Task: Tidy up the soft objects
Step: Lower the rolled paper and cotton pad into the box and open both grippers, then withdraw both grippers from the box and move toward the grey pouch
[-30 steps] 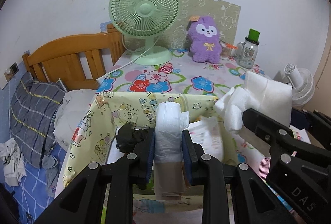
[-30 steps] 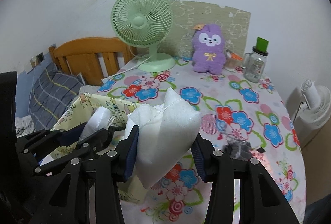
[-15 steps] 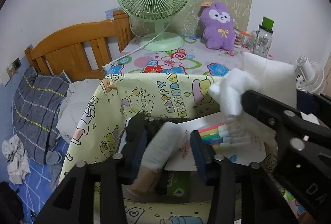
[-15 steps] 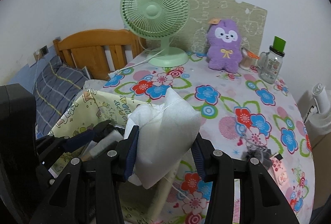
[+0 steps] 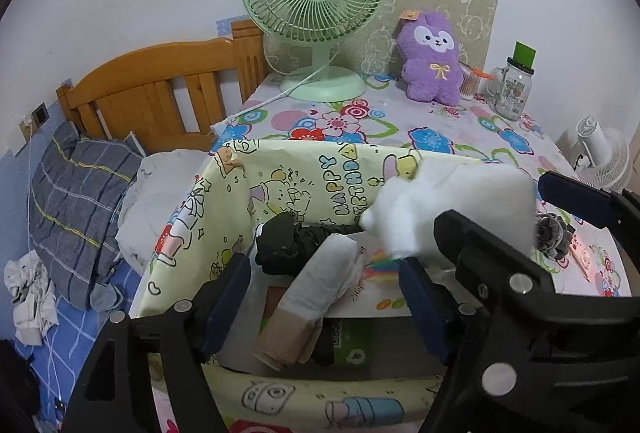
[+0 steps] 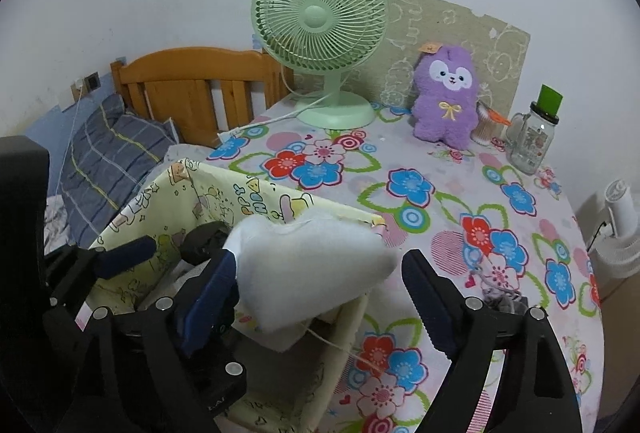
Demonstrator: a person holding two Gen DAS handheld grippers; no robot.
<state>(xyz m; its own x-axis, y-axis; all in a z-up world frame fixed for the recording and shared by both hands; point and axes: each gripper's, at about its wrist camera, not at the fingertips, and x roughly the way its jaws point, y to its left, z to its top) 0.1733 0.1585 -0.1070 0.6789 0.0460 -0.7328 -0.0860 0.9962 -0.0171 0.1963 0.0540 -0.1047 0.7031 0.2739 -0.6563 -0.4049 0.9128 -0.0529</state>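
Both jaws have just opened wide. The roll (image 5: pixel 324 281) now lies free in the box (image 5: pixel 304 185), no longer gripped by the left gripper (image 5: pixel 324 297). The pillow (image 6: pixel 308 273) rests on the box rim, touching only one pad of the right gripper (image 6: pixel 320 297).

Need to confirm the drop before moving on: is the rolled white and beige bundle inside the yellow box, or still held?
Inside and released. The rolled bundle lies tilted in the yellow box on its contents; the left gripper, whose jaws have just been opening, stands clear either side.
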